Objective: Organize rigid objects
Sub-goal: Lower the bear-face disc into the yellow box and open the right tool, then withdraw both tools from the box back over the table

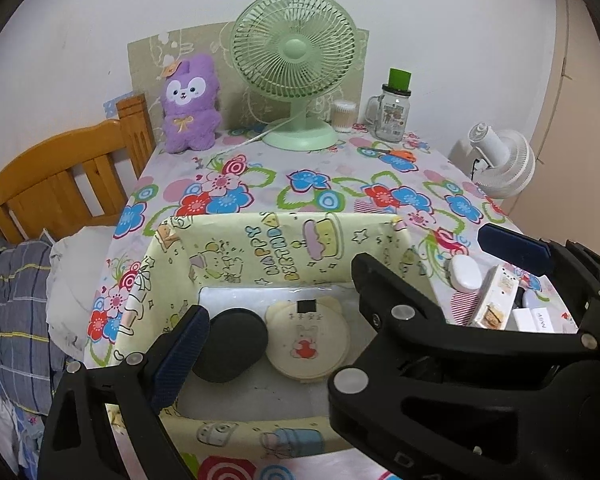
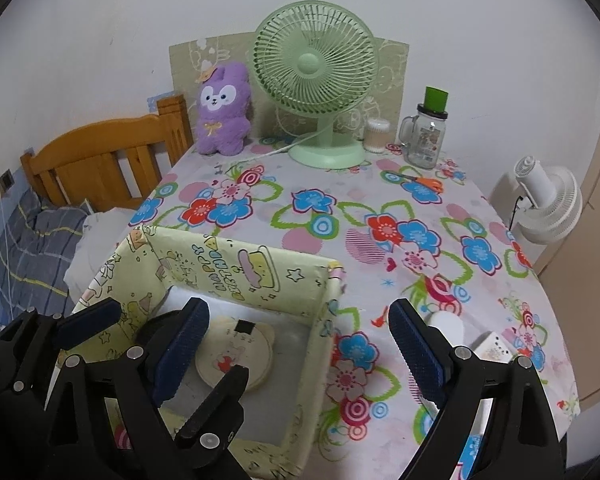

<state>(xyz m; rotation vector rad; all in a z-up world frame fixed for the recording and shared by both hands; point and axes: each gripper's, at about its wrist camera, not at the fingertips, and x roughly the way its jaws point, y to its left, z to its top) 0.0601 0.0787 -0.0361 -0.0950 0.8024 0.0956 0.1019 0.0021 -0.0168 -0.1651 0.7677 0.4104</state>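
**Both grippers over the box, nothing held**

Now hovering: left gripper [image 1: 352,276] above the yellow birthday-print box [image 1: 260,248], jaws spread wide, nothing between them. Right gripper [image 2: 300,344] likewise released, straddling the box's right wall, one finger over the interior, the other over the table [image 2: 308,208] outside it.

Inside the box, directly ahead of the left gripper: black round case [image 1: 232,346] lying just beside the left finger pad, touching or nearly touching a cream round compact [image 1: 308,338] with a bunny print and a small black square on its lid. Both flat on the box floor.

Outside the box, to the right of the left gripper and just beyond the right gripper's outer finger: white oval case [image 1: 465,274], a small printed carton [image 1: 496,300] tilted on edge, and a white box [image 1: 534,318], partly hidden; all clustered close together on the floral cloth.

Far ahead of both grippers: green fan [image 2: 316,76], purple plush [image 2: 224,108], glass jar [image 2: 426,136] with green cap, orange scissors [image 2: 426,182].
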